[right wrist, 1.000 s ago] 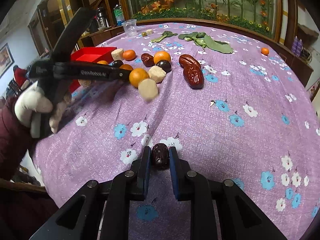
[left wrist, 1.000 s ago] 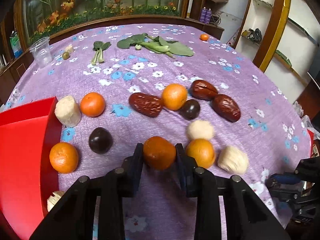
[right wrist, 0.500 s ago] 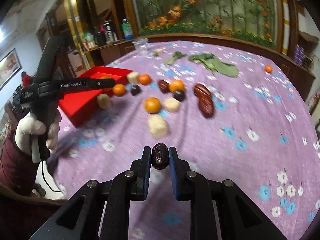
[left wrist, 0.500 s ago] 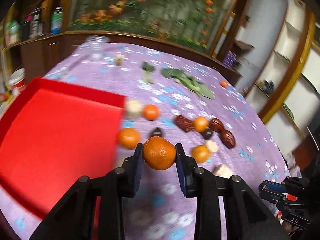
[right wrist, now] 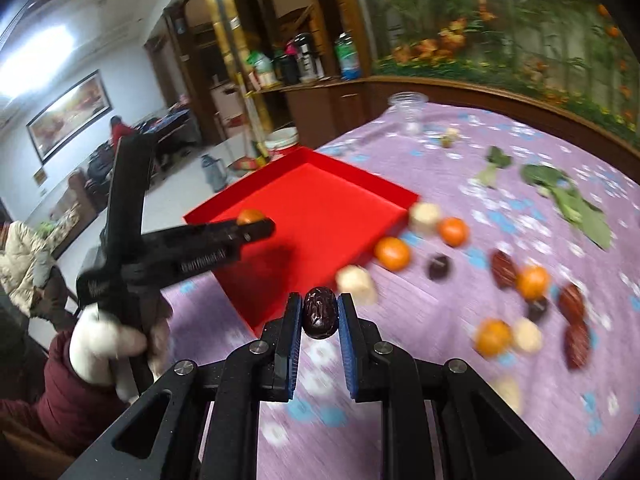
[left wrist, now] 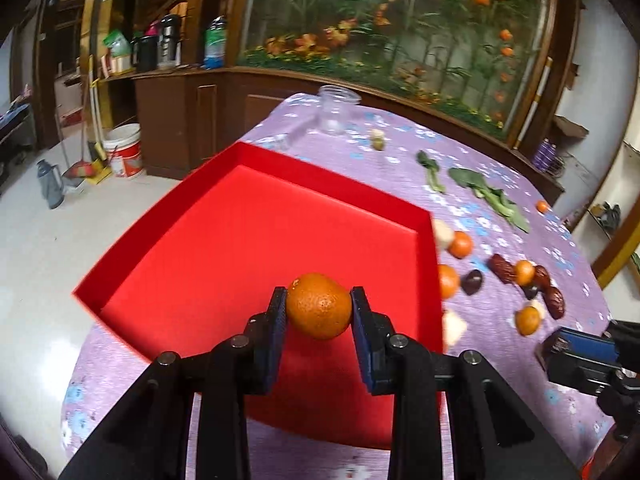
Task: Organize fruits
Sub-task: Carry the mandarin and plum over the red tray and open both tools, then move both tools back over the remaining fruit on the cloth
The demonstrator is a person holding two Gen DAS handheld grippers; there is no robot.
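Observation:
My left gripper is shut on an orange tangerine and hangs over the near part of the red tray. The right wrist view shows that same left gripper above the red tray, held by a white-gloved hand. My right gripper is shut on a dark wrinkled date, above the purple cloth just off the tray's near corner. Loose tangerines, dates, dark round fruits and pale chunks lie scattered to the tray's right.
A purple flowered tablecloth covers the round table. Green leaves and a clear plastic cup sit at the far side. The tray lies at the table's left edge, with floor, a white bucket and cabinets beyond.
Both grippers swung left toward the red tray with their fruit. The left one now hangs over the tray's inside; the right one rose and neared the tray's corner.

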